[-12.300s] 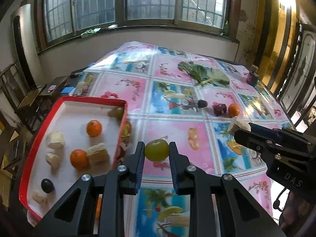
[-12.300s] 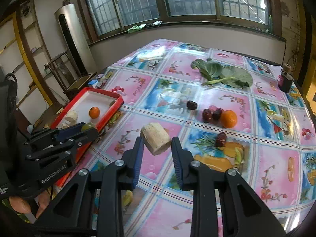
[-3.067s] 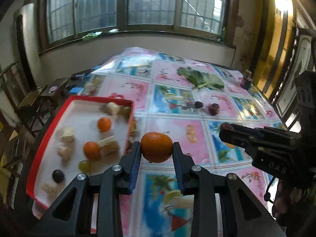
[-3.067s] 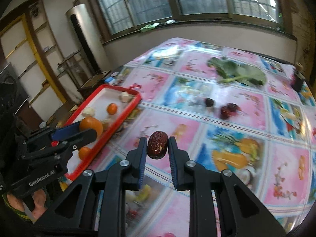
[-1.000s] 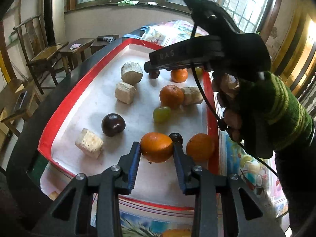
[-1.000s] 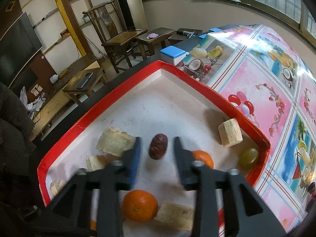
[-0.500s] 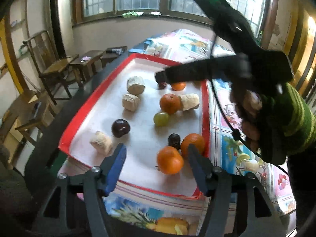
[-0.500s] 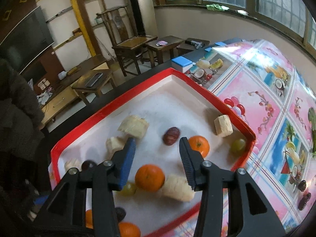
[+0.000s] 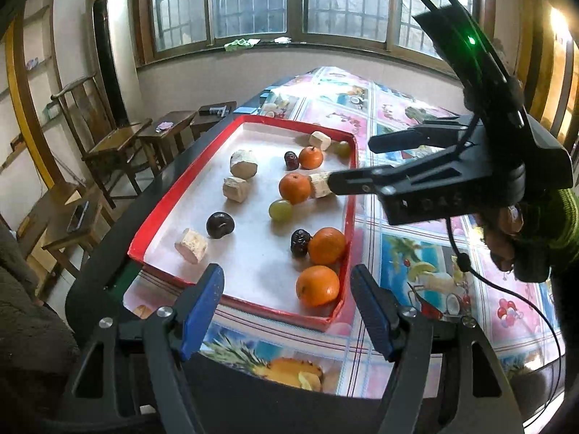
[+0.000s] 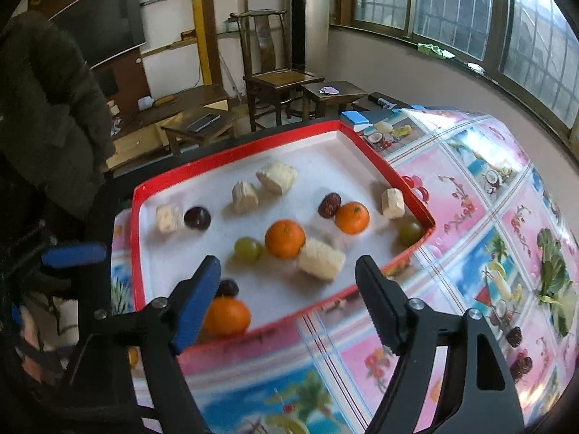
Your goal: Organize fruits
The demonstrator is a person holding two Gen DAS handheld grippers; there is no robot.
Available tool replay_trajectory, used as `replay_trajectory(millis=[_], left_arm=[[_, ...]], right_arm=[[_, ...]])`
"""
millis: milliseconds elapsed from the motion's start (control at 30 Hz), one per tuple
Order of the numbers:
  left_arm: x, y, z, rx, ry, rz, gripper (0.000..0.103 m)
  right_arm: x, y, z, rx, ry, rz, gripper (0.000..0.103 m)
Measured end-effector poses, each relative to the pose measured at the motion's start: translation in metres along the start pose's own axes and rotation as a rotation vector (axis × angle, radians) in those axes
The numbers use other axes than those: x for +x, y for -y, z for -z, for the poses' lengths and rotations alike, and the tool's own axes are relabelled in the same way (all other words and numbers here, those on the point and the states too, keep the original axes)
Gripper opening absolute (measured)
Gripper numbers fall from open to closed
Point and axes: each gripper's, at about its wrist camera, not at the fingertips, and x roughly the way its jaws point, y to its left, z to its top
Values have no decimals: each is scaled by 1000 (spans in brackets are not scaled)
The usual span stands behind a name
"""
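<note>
A red-rimmed white tray [image 9: 163, 209] [image 10: 137, 224] holds several oranges, pale cut chunks, green grapes and dark dates. The orange [image 9: 317, 285] I last held lies at the tray's near right corner beside another orange [image 9: 326, 246] and a date [image 9: 299, 242]. A date [image 10: 329, 205] lies next to an orange [image 10: 352, 217] toward the far end. My left gripper [image 9: 287, 311] is open and empty, above the tray's near edge. My right gripper [image 10: 289, 300] [image 9: 351, 162] is open and empty, over the tray's right side.
The tray stands at the corner of a table with a fruit-print cloth [image 10: 488, 238]. Dark fruits [image 10: 514, 336] and a green leaf [image 10: 550, 264] lie farther out on the cloth. Wooden chairs [image 9: 105, 144] and low tables [image 10: 202, 123] stand beyond the table edge.
Both grippers have opened wide and drawn back from the tray. The orange and the date they held now lie in the tray.
</note>
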Motion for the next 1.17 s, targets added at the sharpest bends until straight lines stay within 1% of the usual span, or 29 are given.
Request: replay_trajectory(millis=[100,233,433,767,867,967,1033,1167], left_arm=[[-5,1,1,3,6,-10,73],[-9,2,5,7,6,-17,73],[-13,-2,10,-19,12,-30,74],[-16,-7,13,-45,14,-33,74],[-17,-7,13,-47,29,-38,75],[-20,-6,14,-32,67,-79,76],[-20,-5,14,-30,73,-97,76],[-20,-4,12,-20,73,-94,76]], right_arm=[[-7,0,9,-31,-8,-9,78],[-10,-5,18,-97,-42,-41,82],[-13,-13,26,-164,-56,-72,82],[-11,-21,28,-180,-51,-67,82],[-11,-21,28,-174,-47,-72,82],[-11,-21,28,-175,-45,-74,82],[-11,-23,28,-178,-44,-77,82],[-11,-26,28,-177,-40,-87,82]])
